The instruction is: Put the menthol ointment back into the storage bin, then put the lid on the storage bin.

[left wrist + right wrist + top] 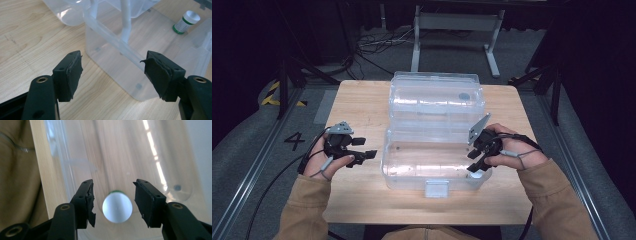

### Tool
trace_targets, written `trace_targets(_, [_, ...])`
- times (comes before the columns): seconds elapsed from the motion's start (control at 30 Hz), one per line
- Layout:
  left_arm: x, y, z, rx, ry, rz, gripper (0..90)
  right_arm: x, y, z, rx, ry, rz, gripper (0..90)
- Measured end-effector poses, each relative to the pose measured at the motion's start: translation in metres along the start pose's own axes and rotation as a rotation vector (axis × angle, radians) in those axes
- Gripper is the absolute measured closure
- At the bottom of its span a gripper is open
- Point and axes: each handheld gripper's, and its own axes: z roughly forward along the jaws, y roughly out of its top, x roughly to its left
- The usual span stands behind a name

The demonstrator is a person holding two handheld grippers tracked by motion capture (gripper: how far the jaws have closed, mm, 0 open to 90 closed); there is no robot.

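- The left gripper (371,154) is held over the table (362,100) just left of the clear plastic box (412,170), jaws spread, nothing between them.
- A white-capped bottle (117,206) is seen standing inside the box's right end.
- The right gripper (113,203) is poised above it, jaws spread either side of the cap, untouching.

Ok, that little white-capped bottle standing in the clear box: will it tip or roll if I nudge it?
Probably tips easily: the bottle stands upright, small and narrow. Once down, its round body would likely roll inside the clear box. It looks light, and the smooth cap sits untouched between the right gripper's open jaws.
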Motion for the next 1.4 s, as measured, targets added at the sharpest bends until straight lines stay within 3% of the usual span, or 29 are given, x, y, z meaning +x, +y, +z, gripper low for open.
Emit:
trace_targets(0.07, [-0.002,0.002,0.0,-0.004,-0.008,0.012,30.8,-0.001,0.001,-0.007,-0.055,-0.016,0.018,50.7])
trace_targets(0.1, [-0.002,0.002,0.0,-0.004,-0.008,0.012,30.8,-0.001,0.001,-0.007,-0.055,-0.016,0.018,50.7])
trace_targets(0.23, [-0.003,0.002,-0.001,-0.008,-0.01,0.013,30.8,-0.004,0.007,-0.025,-0.195,-0.057,0.049,52.5])
trace_targets(0.33, [-0.004,0.001,-0.003,-0.01,-0.006,0.014,30.8,-0.007,0.011,-0.034,-0.265,-0.078,0.065,52.7])
trace_targets(0.5, [-0.006,0.0,-0.005,-0.017,-0.013,0.015,30.8,-0.015,0.022,-0.046,-0.349,-0.12,0.074,52.8])
trace_targets(0.8, [-0.015,-0.006,-0.007,0.003,-0.022,0.037,30.8,-0.037,0.046,-0.054,-0.432,-0.185,0.101,52.5])
trace_targets(0.93, [-0.017,-0.007,-0.008,0.01,-0.022,0.046,30.8,-0.051,0.059,-0.051,-0.432,-0.212,0.101,50.6])
trace_targets(1.23, [-0.02,-0.008,-0.007,0.014,-0.039,0.06,30.8,-0.073,0.072,-0.039,-0.442,-0.204,0.115,51.9])
trace_targets(1.4, [-0.023,-0.006,-0.006,0.006,-0.048,0.069,30.8,-0.079,0.076,-0.03,-0.402,-0.169,0.114,64.3])
